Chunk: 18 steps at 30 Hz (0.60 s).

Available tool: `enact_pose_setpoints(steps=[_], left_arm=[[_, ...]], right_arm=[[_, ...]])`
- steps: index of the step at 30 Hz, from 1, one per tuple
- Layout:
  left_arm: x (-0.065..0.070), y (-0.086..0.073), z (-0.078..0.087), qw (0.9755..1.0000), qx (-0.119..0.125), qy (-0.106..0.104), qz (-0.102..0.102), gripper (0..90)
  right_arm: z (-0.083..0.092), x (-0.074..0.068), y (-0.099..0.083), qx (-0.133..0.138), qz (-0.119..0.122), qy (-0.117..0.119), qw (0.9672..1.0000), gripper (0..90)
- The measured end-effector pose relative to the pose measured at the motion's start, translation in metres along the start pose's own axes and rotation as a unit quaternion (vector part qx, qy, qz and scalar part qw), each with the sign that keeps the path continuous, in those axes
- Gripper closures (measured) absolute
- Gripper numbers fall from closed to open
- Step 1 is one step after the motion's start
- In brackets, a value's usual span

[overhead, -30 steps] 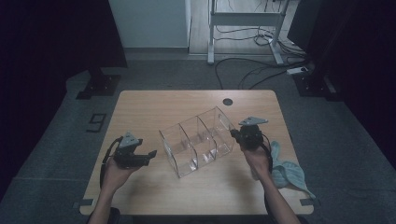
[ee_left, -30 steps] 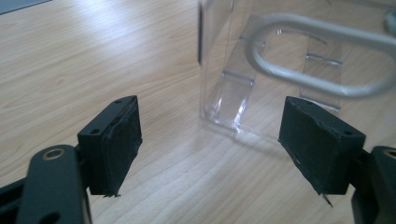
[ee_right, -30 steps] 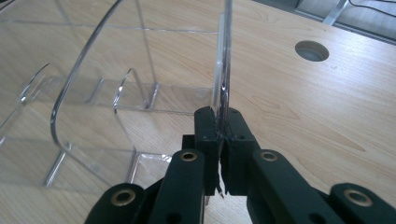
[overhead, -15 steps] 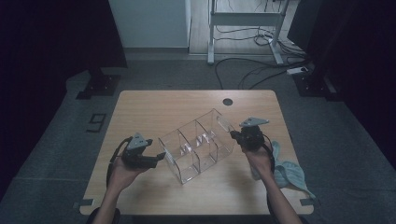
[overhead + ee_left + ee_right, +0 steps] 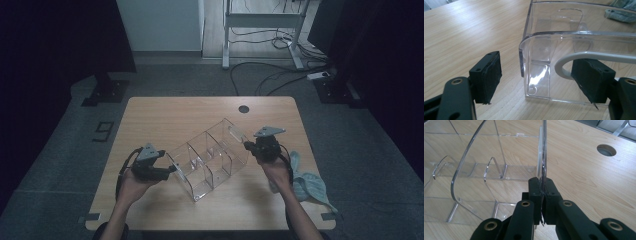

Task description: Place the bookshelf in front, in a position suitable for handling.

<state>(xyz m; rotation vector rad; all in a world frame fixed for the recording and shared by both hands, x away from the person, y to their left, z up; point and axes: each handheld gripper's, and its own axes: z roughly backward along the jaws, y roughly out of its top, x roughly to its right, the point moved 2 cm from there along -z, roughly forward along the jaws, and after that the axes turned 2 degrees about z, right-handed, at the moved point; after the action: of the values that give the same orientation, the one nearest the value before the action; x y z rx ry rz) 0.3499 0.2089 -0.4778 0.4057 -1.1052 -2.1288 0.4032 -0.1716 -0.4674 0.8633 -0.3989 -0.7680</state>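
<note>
A clear acrylic organizer with several compartments lies slantwise on the wooden table. My right gripper is shut on its right end wall; in the right gripper view the pads pinch the thin clear wall of the organizer. My left gripper is at the organizer's left end, open. In the left gripper view its gap straddles the rounded corner of the organizer. One pad stands clear outside the wall and the other is by the inner side, neither pressing.
A crumpled blue-grey cloth lies at the table's right edge by the right forearm, also seen beyond the organizer as a cloth. A round cable hole sits near the far edge. Cables and a metal stand are on the floor behind.
My left hand has moved right, bringing its gripper up to the organizer's left end. The right gripper and the organizer have stayed put.
</note>
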Motion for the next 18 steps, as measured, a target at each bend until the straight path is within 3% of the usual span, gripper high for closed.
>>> enact_pose_setpoints(steps=[8,16,18], left_arm=[[-0.0006,-0.004,-0.0015,0.9997,0.019,-0.017,-0.001,27.3],[0.0052,-0.0022,-0.0079,0.9997,0.014,-0.009,-0.02,30.9],[0.0056,-0.0024,-0.0074,0.9996,0.015,-0.009,-0.021,36.8]], right_arm=[[0.0006,0.0009,-0.0005,-0.002,0.001,0.008,1.0,85.6],[0.001,0.0009,-0.0011,-0.002,-0.001,0.014,0.9999,85.3],[0.001,0.0009,-0.001,-0.002,-0.002,0.014,0.9999,84.6]])
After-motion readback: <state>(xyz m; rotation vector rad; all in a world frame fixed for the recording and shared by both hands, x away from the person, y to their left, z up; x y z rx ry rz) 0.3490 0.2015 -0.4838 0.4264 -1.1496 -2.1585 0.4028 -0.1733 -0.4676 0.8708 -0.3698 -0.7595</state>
